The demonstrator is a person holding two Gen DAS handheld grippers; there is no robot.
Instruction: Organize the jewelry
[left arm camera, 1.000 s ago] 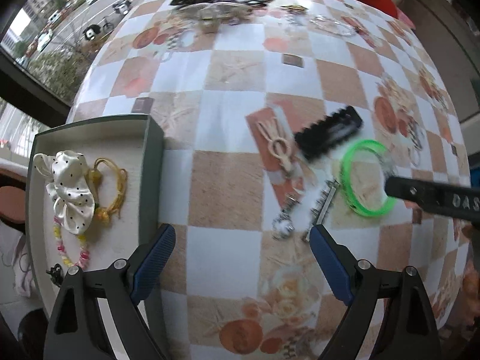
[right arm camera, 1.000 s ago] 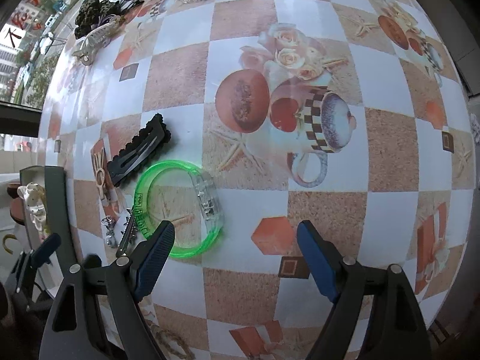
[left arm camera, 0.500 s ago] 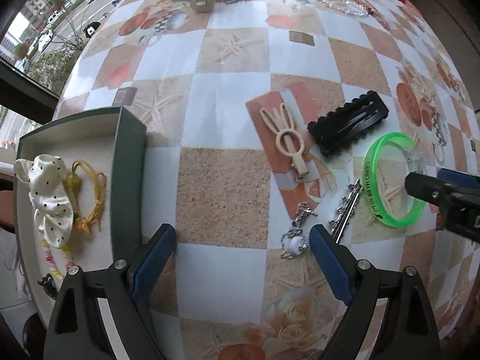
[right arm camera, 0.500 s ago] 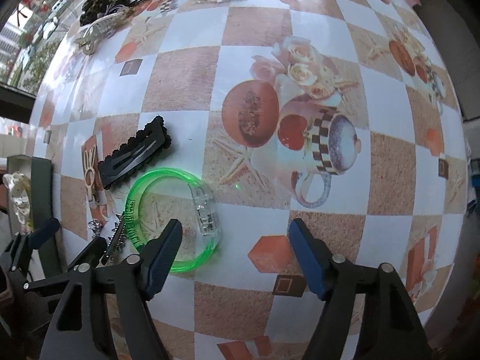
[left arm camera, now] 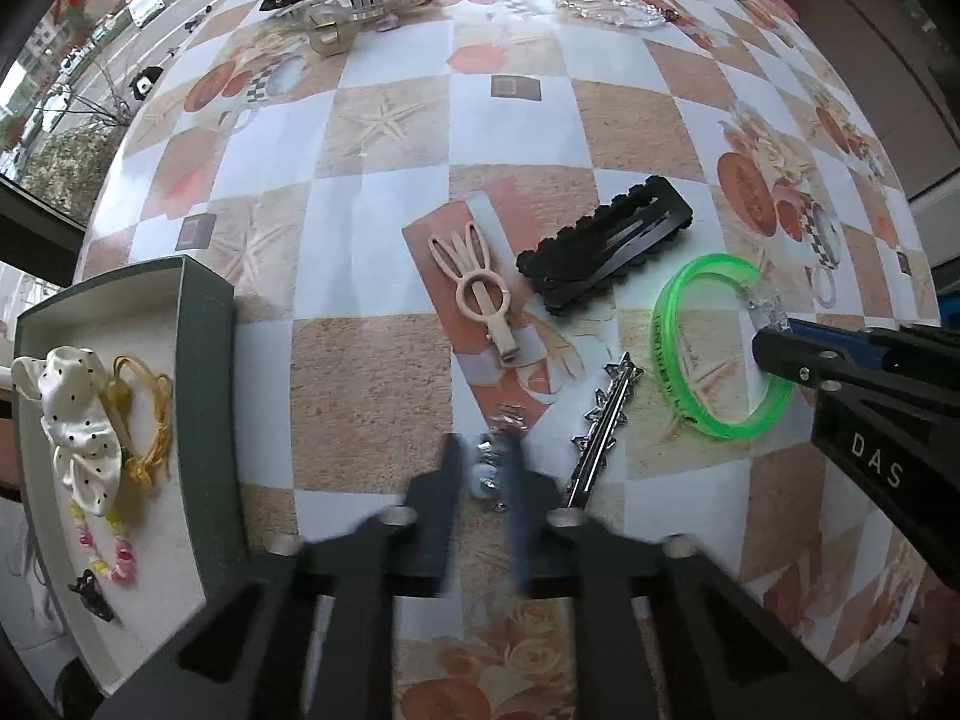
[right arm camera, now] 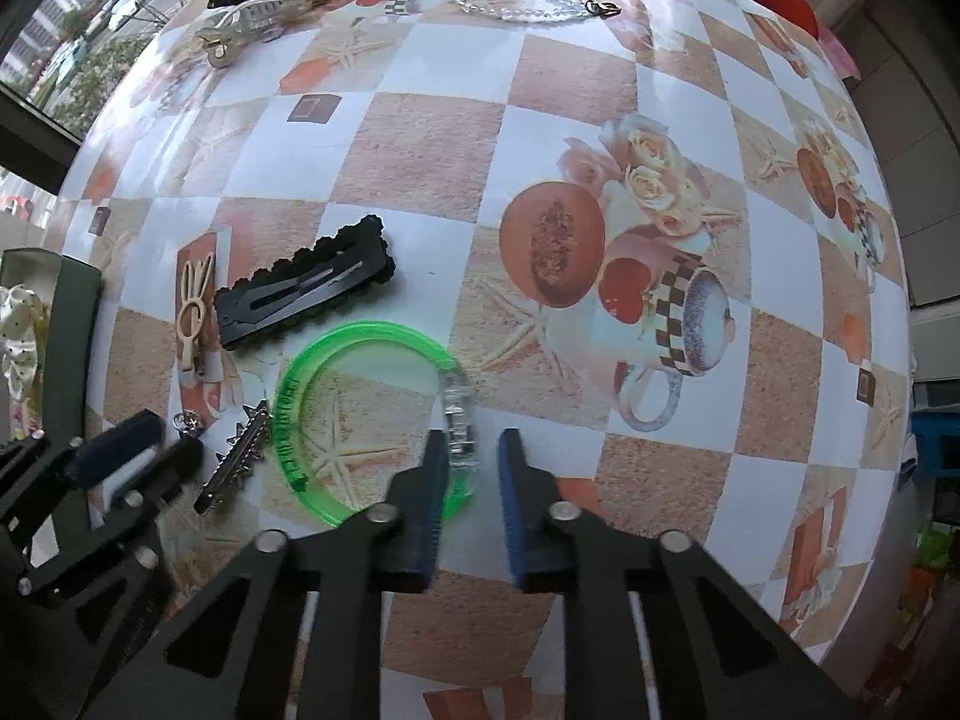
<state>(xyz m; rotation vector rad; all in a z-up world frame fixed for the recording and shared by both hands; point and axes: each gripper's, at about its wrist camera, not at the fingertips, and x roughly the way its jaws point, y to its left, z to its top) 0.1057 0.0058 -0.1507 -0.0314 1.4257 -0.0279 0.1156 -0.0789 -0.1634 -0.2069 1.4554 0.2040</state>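
A few pieces already lie in the tray (left arm camera: 204,360) at the left, most remain out—left gripper (left arm camera: 485,474) jaws nearly shut around a charm (left arm camera: 487,471), right gripper (right arm camera: 471,462) jaws narrowed about the bangle (right arm camera: 300,420) clasp, grip uncertain—on a checkered surface (right arm camera: 420,150) by a street window.

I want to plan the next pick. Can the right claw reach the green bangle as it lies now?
Probably yes. The right claw already straddles the clear clasp part of the green bangle, jaws partly closed, with nothing between them.
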